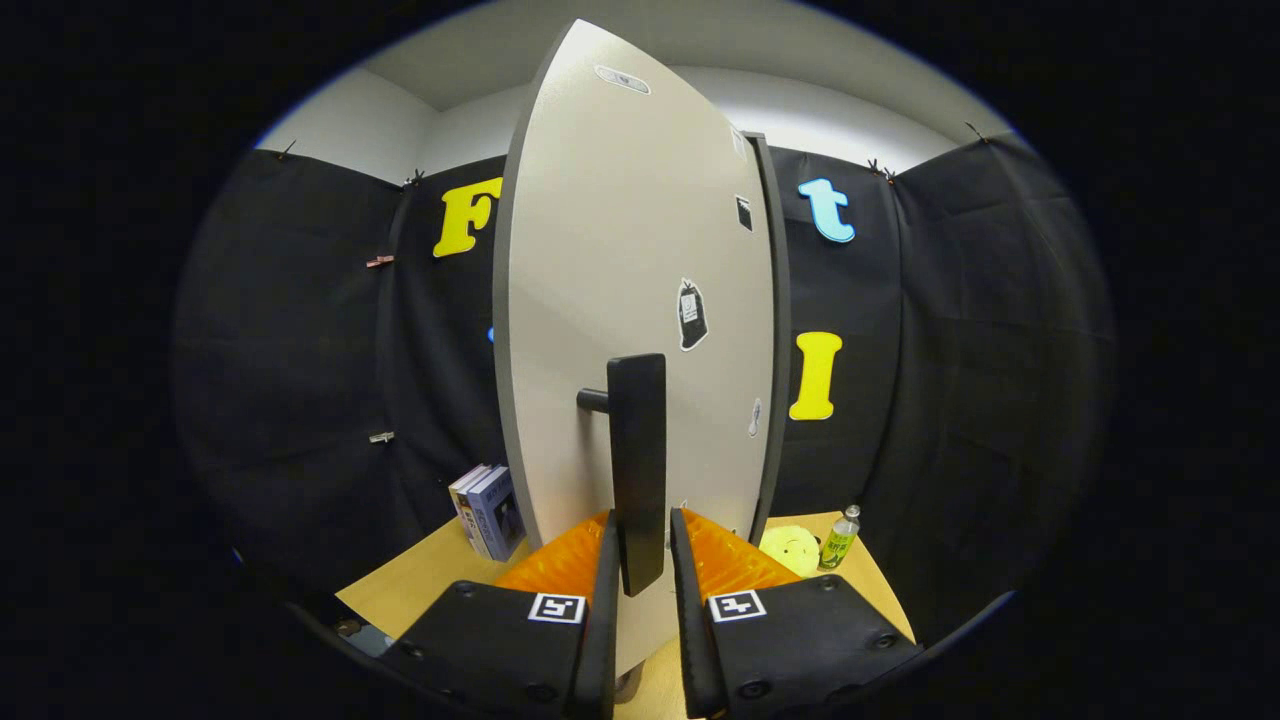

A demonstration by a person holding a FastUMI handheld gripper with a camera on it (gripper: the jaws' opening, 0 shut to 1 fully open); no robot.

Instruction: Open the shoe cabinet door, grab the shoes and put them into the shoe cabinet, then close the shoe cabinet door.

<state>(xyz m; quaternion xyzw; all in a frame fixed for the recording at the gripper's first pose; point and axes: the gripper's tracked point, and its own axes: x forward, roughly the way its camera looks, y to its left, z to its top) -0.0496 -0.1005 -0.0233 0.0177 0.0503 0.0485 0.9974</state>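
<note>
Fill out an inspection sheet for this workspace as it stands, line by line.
Surface: wooden table, light brown.
Job's things: cabinet door, pale, swung edge-on towards the camera; its dark vertical handle stands between the fingers.
Clutter: books upright beside the door; round yellow object and a small bottle on the other side.
Gripper: gripper straddles the handle's lower end; whether both fingers press on it cannot be told.
Cables: nothing seen.
Surroundings: black cloth wall, pale wall above.

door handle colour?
Black. The handle stands out against the pale grey door in the gripper view, between the gripper fingers.
</note>
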